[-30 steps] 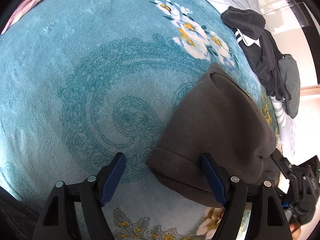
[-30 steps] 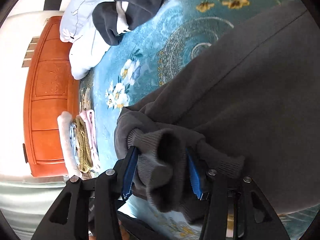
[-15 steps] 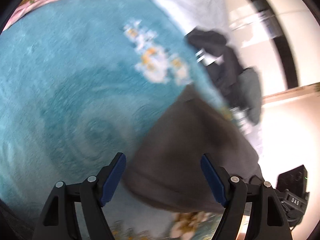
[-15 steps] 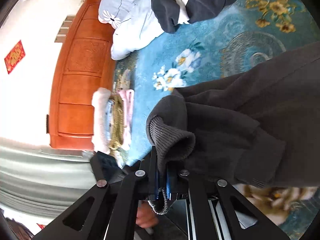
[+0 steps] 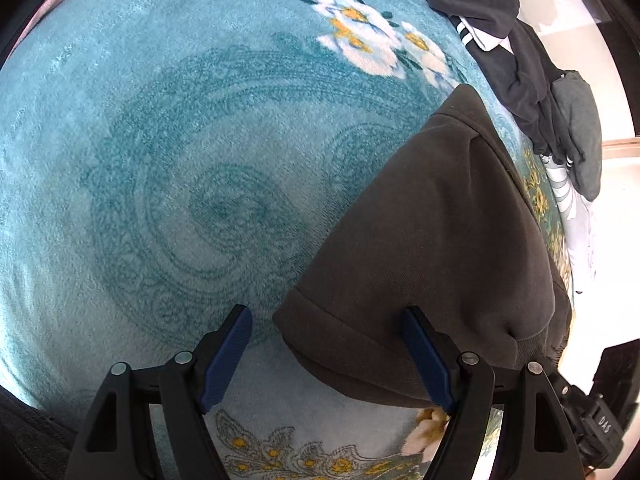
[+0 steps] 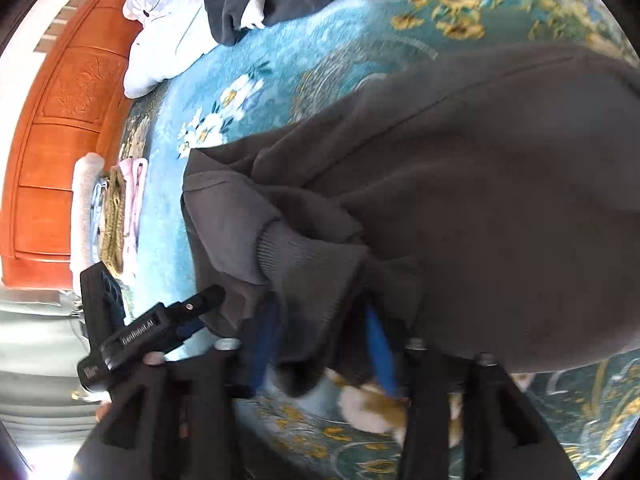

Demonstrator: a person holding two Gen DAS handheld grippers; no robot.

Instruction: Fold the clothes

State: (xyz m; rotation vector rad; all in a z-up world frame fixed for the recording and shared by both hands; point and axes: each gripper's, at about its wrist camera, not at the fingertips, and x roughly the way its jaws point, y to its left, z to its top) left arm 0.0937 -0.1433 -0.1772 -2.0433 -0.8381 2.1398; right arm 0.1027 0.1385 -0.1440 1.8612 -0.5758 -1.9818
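Left wrist view: the left gripper (image 5: 327,354) stands wide apart with nothing clamped, over the teal floral blanket (image 5: 168,168). The folded brown sweatshirt (image 5: 432,248) lies at four o'clock, its hem between the fingers. Dark clothes (image 5: 508,52) sit at one o'clock.

Right wrist view: the right gripper (image 6: 324,346) is opening, the sweatshirt's ribbed cuff (image 6: 304,264) hanging between its blue pads (image 6: 380,348). A stack of folded clothes (image 6: 112,216) lies at nine o'clock.
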